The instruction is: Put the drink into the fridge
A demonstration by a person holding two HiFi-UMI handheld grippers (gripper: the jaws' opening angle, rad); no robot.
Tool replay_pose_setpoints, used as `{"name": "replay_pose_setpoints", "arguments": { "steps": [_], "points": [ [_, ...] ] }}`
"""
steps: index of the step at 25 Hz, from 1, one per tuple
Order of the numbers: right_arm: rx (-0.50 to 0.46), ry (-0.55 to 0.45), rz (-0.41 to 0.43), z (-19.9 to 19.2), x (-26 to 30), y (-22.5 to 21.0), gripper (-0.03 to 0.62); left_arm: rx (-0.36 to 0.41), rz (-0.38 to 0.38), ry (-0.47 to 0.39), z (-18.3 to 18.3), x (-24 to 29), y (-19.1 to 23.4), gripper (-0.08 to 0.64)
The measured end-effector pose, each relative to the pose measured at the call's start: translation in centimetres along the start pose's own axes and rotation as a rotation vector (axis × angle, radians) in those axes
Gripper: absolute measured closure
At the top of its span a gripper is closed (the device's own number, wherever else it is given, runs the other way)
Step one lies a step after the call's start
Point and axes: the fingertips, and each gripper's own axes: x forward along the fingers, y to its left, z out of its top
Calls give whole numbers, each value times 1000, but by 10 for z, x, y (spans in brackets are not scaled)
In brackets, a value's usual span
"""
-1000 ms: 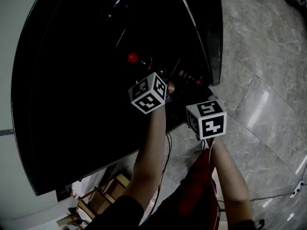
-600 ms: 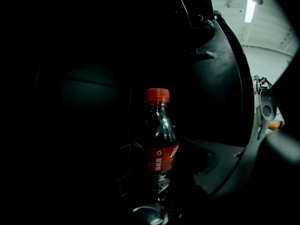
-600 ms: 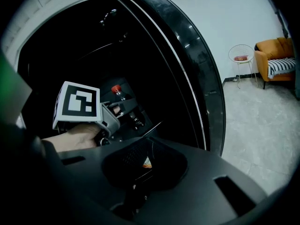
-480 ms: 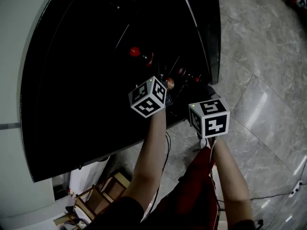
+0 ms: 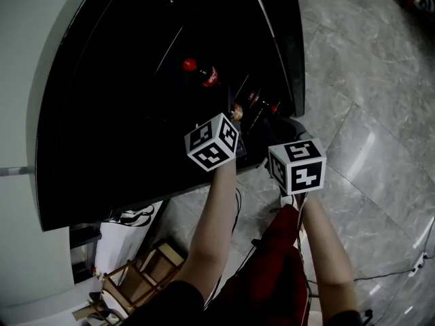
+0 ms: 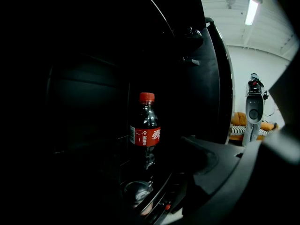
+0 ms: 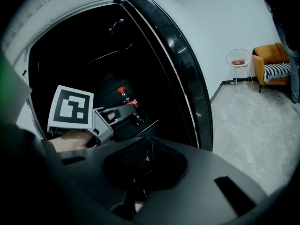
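A cola bottle (image 5: 202, 73) with a red cap and red label stands upright inside the dark fridge (image 5: 136, 114). In the left gripper view the bottle (image 6: 145, 132) stands free on a shelf, ahead of the jaws and untouched. My left gripper (image 5: 224, 131) is open just in front of the fridge opening, a short way back from the bottle, with nothing in it. From the right gripper view, the left gripper (image 7: 131, 118) points at the bottle (image 7: 124, 96). My right gripper (image 5: 291, 141) hangs to the right by the door's lower edge, shut and empty.
The black fridge door (image 7: 183, 74) stands open to the right of the opening. Small items (image 5: 262, 104) sit low in the fridge. Grey tiled floor (image 5: 367, 114) lies to the right. Wooden furniture (image 5: 129, 284) stands below the fridge; an orange chair (image 7: 272, 64) and a round side table (image 7: 241, 62) stand far off.
The bottle now shows clear of the left gripper, which has drawn back a little from it. The right gripper has barely moved.
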Motion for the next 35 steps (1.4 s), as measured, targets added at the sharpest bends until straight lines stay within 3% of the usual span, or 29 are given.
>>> {"name": "replay_pose_setpoints", "arguments": {
  "steps": [9,15,21,27,35],
  "points": [
    [-7,-12,-32,-2,-29,-7,574,20,-106,41,-14,-31,-35,189],
    [-5,-52,-60,-2,-56,-11,574,17,-170,41,-14,-56,-60,286],
    [3,-100,-86,-2,-85,-14,574,61,-212,34,-15,-81,-82,435],
    [-1,-137,-121,0,-114,-13,574,31,-259,44,-19,-103,-96,544],
    [-19,-176,-162,5,-161,-11,574,7,-387,60,-20,-141,-127,549]
  ]
}}
